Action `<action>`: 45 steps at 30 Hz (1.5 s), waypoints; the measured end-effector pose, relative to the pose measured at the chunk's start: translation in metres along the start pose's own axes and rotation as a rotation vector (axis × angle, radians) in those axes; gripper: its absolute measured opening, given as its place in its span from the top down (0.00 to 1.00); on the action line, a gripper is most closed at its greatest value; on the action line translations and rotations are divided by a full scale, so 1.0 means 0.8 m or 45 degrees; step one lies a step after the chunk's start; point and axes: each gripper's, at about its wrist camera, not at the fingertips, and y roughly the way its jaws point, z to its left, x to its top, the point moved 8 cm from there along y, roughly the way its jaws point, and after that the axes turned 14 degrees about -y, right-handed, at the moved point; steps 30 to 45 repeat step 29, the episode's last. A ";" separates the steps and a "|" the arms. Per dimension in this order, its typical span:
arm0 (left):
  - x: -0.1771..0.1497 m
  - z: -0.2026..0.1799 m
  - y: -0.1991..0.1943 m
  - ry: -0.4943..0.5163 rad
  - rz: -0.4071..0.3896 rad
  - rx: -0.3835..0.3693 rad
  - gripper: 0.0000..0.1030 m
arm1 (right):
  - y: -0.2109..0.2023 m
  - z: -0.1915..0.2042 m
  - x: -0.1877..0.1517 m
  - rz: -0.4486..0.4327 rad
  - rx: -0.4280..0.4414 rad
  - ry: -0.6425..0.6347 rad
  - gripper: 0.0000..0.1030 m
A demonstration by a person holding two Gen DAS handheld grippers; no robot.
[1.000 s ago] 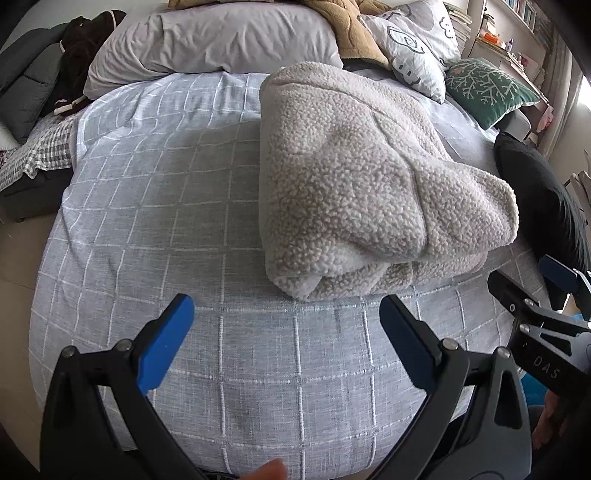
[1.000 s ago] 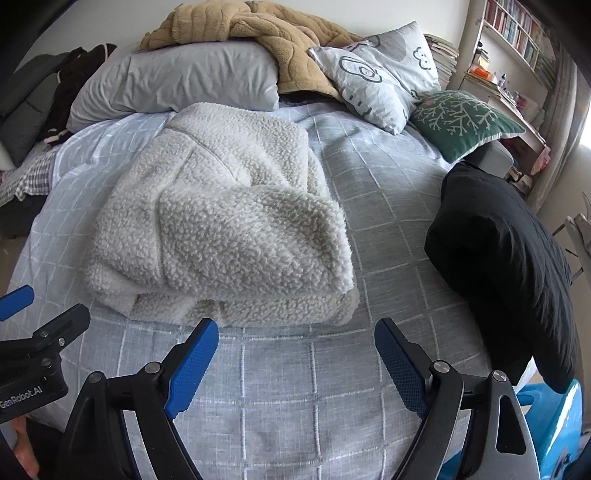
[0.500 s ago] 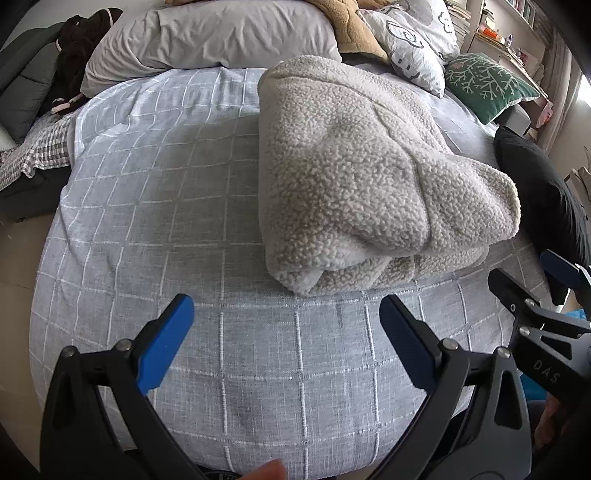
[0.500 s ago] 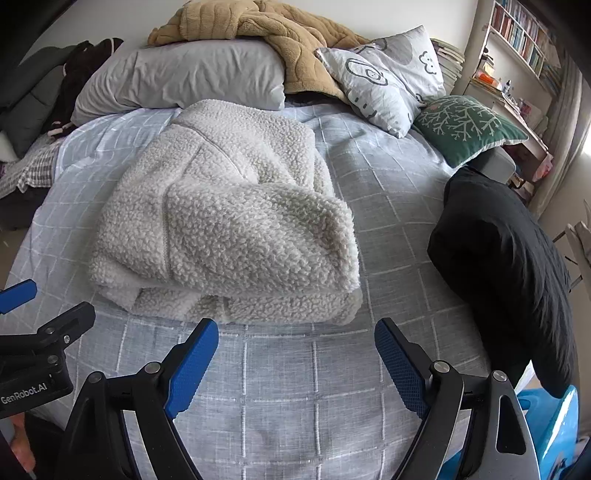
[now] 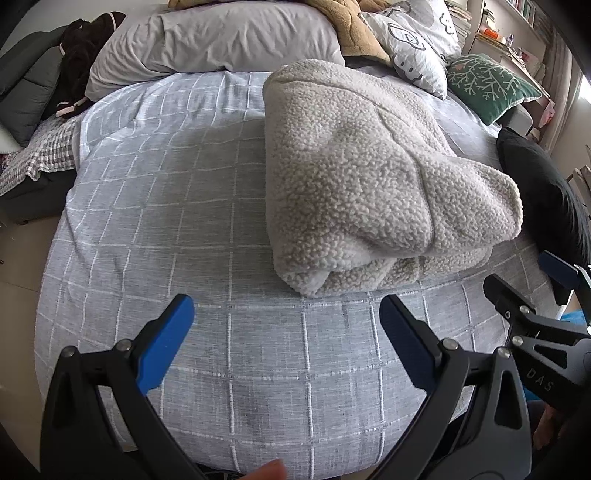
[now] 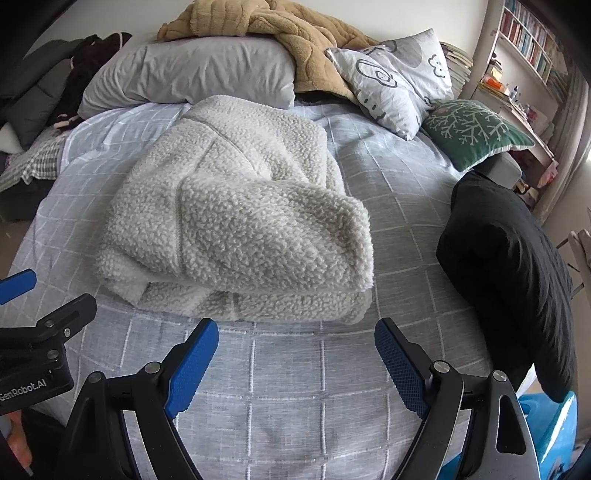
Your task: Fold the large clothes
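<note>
A cream fleece jacket [image 5: 365,177] lies folded in a thick bundle on the grey checked bedspread [image 5: 166,206]; it also shows in the right wrist view [image 6: 236,221]. My left gripper [image 5: 286,317] is open and empty, over the bedspread just in front of and left of the bundle's near edge. My right gripper [image 6: 295,339] is open and empty, just in front of the bundle's near edge. Neither gripper touches the jacket. The right gripper shows at the right edge of the left wrist view [image 5: 535,295], and the left gripper shows at the left edge of the right wrist view [image 6: 37,306].
A black garment [image 6: 517,266] lies at the bed's right edge. Pillows [image 6: 192,74], a tan blanket [image 6: 295,33] and a green cushion [image 6: 472,133] sit at the head. Dark clothes [image 5: 44,85] lie at the left. A bookshelf [image 6: 528,40] stands far right. A blue object [image 6: 550,432] is at the lower right.
Both grippers have drifted slightly toward the bed, so the folded jacket sits a little lower and closer in both views. The jacket itself has not moved.
</note>
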 end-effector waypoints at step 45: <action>-0.001 0.002 0.000 0.015 0.006 0.006 0.03 | 0.003 0.007 -0.001 0.006 0.006 -0.031 0.14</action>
